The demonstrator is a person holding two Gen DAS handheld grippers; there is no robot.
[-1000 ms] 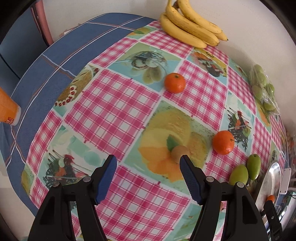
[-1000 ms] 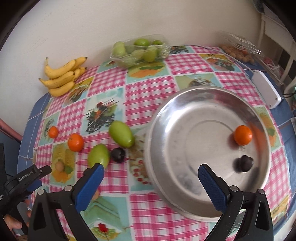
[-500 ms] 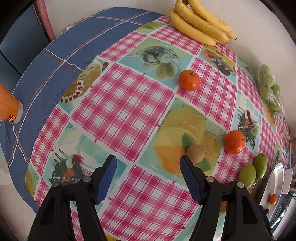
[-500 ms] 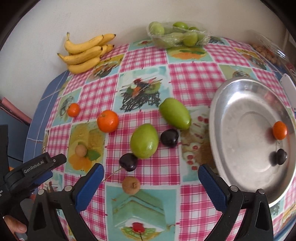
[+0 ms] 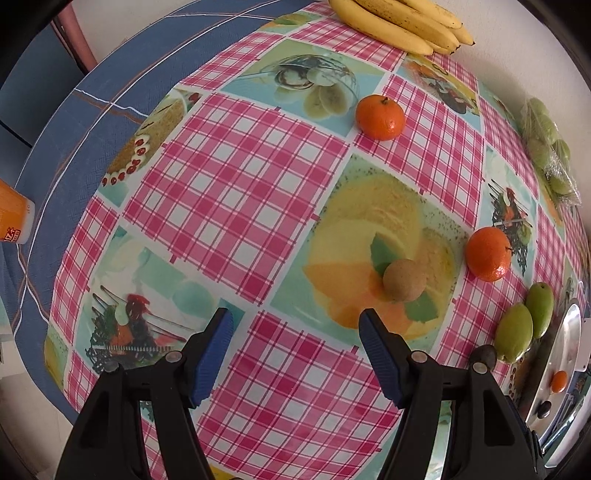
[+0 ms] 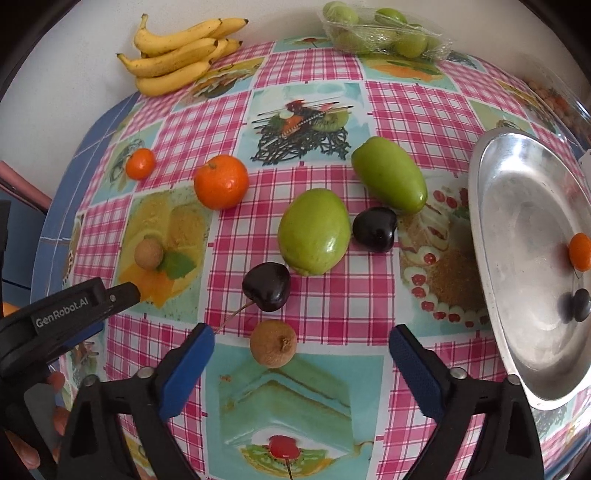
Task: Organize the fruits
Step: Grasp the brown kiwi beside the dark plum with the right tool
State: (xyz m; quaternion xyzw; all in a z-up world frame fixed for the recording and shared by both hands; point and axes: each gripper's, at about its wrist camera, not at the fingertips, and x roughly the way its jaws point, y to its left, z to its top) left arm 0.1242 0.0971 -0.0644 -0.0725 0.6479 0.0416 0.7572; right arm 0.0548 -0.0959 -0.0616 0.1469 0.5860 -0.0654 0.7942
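My left gripper (image 5: pixel 295 330) is open and empty; a small brown fruit (image 5: pixel 403 279) lies just beyond its right finger, with two oranges (image 5: pixel 379 117) (image 5: pixel 488 253) farther off. My right gripper (image 6: pixel 301 349) is open and empty; a second brown fruit (image 6: pixel 273 343) lies between its fingertips, a dark cherry (image 6: pixel 266 286) just behind. Two green fruits (image 6: pixel 314 231) (image 6: pixel 388 174) and another cherry (image 6: pixel 375 229) lie toward the silver bowl (image 6: pixel 517 206), which holds an orange (image 6: pixel 580 252) and a cherry (image 6: pixel 580 304). The left gripper (image 6: pixel 74 310) shows at the left of the right wrist view.
A banana bunch (image 6: pixel 177 59) and a wrapped pack of green fruits (image 6: pixel 384 33) lie by the back wall. A clear box of nuts (image 6: pixel 554 99) sits at the far right. An orange cup (image 5: pixel 13 218) stands on the blue cloth at the left.
My right gripper has swung left from over the bowl to the loose fruits, now framing the brown fruit. My left gripper has moved closer to its brown fruit.
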